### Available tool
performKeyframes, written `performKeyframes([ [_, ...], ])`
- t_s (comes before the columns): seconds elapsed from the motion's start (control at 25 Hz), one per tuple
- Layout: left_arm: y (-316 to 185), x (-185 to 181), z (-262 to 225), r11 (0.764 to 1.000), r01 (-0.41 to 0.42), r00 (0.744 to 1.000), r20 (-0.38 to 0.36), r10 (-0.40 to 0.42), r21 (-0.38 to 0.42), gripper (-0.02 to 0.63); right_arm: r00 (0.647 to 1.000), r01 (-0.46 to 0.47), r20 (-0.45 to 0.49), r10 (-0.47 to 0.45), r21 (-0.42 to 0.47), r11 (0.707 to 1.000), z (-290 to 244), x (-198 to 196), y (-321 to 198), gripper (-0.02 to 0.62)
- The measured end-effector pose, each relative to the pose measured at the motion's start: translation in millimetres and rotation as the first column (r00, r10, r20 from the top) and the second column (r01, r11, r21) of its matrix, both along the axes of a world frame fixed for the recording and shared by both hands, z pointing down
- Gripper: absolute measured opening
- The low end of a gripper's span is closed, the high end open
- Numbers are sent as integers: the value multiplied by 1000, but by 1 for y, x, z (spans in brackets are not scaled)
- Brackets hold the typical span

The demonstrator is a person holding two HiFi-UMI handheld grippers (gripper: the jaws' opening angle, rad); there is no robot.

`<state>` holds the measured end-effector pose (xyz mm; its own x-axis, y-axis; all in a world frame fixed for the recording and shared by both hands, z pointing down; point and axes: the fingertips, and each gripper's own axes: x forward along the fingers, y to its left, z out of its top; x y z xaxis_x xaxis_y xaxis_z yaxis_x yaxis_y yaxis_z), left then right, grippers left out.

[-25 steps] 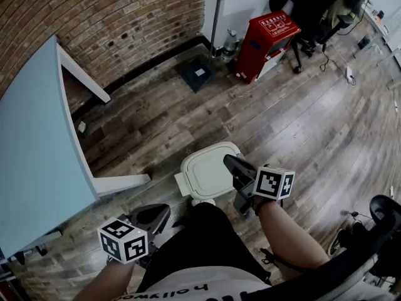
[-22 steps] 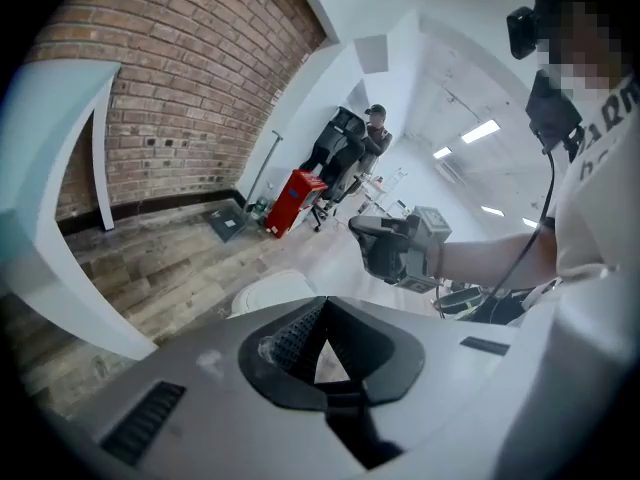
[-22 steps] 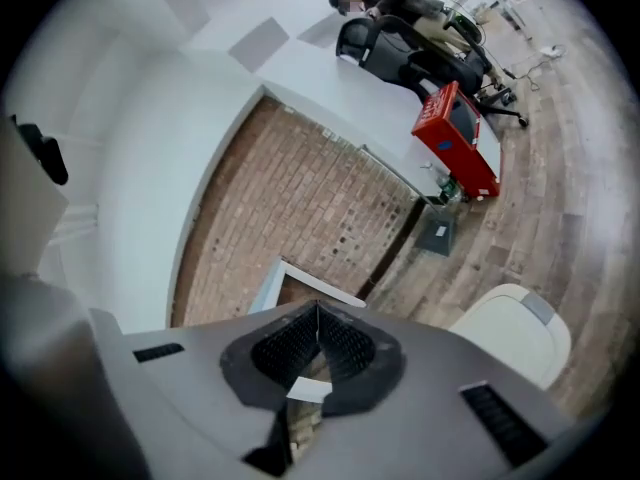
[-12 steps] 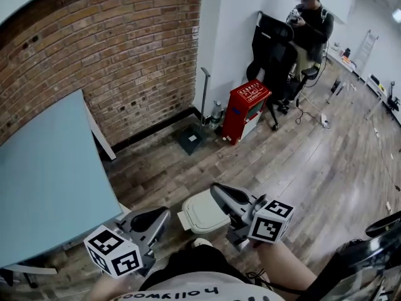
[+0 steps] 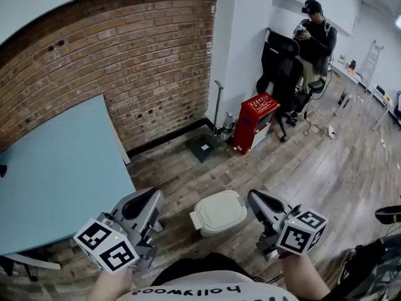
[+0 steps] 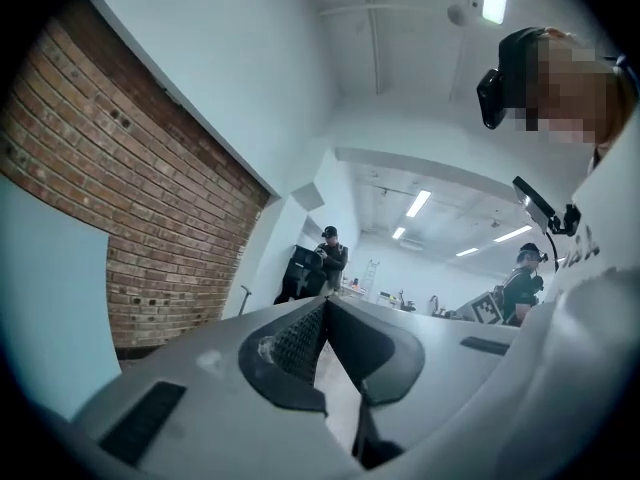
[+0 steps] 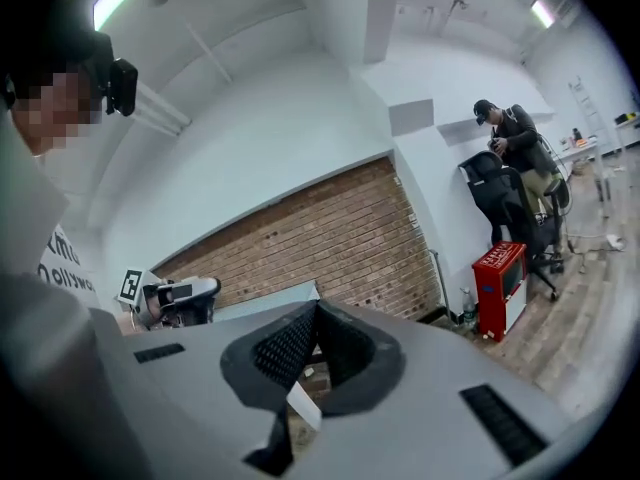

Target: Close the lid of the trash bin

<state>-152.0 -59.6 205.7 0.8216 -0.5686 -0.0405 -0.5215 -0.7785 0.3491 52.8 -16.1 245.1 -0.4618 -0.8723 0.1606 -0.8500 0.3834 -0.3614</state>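
Small white plastic trash bin (image 5: 220,212), lid flat down, on the wood-plank floor (image 5: 319,168) between both grippers.
Left gripper (image 5: 149,199) and right gripper (image 5: 255,199) flank the bin without touching it; each has its jaw tips pressed together, holding nothing. Pale blue tabletop (image 5: 56,168) beside the left gripper. Red metal cabinet (image 5: 255,121), black office chair (image 5: 282,68) and a standing person stand well beyond, near the red brick wall (image 5: 125,61).

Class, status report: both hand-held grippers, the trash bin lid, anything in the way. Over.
Status: left hand-held gripper shut, empty; right hand-held gripper shut, empty. The trash bin lid down flat, a gripper on each side, neither touching. Nothing on the lid.
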Motion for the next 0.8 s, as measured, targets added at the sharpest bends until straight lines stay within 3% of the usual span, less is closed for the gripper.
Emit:
performKeyframes([
  [0.16,-3,-10,-2,998,67,998,9,-67,-19,8,998,15,-61,-17,-26,1000,3,9,0,6],
  [0.32,-3,-8,-5,996,84,996,20,-83,-26,8,988,26,-148,-29,-23,999,-3,19,-1,6],
  [0.8,2,-2,4,995,84,996,41,-82,-46,8,978,19,-207,-18,5,1000,-10,27,2,6],
])
